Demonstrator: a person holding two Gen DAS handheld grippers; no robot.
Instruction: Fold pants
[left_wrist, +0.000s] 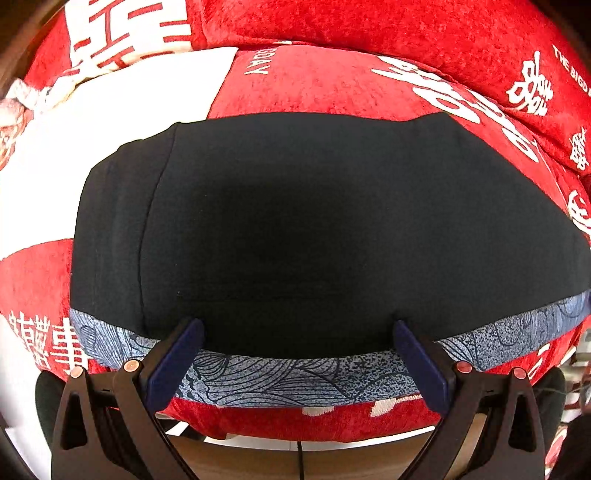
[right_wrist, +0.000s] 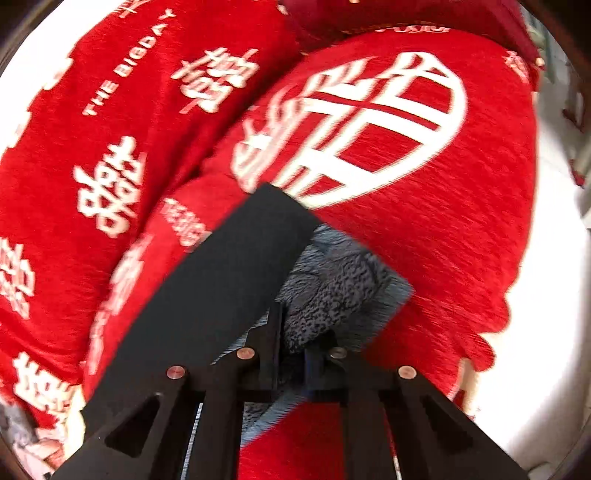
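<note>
The pants are black with a blue-grey patterned band along the near edge. They lie folded flat on a red bedspread. My left gripper is open, its blue fingers wide apart and resting over the near edge of the pants. In the right wrist view, the pants run diagonally and the patterned band is bunched at my right gripper. It is shut on that end of the pants. This view is blurred.
The red bedspread carries large white characters and white patches. A rumpled red quilt lies to the left in the right wrist view. The bed's near edge and a wooden floor show below the left gripper.
</note>
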